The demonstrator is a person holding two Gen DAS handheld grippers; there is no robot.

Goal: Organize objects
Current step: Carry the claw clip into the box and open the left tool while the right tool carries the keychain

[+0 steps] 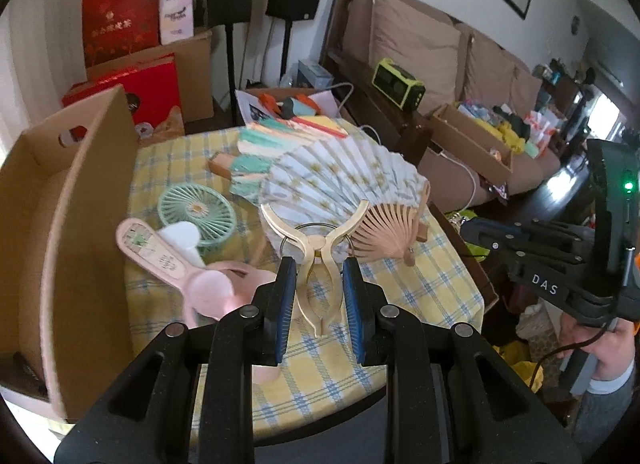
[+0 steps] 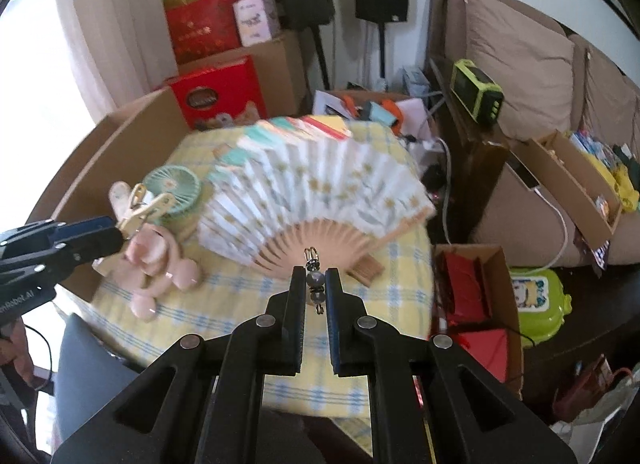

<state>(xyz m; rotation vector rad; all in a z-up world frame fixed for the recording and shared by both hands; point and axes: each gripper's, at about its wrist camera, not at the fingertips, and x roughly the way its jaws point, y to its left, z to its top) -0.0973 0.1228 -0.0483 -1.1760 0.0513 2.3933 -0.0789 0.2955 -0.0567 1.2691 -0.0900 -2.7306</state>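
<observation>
The left gripper [image 1: 319,284] was clamped on the handles of a cream plastic clip [image 1: 318,260], its jaws pointing to twelve o'clock over the yellow checked tablecloth [image 1: 420,284]. The right gripper [image 2: 315,288] pinched a beaded charm [image 2: 315,284] between nearly closed fingers. At twelve o'clock of it lay the open folding fan [image 2: 320,188]; at ten o'clock stood a green mini fan [image 2: 172,188], and at nine o'clock a pink handheld fan [image 2: 156,264] beside the cardboard box [image 2: 132,124].

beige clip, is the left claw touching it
Touching. The left wrist view shows the left claw with both blue pads pressed against the beige clip, no gap either side.
</observation>
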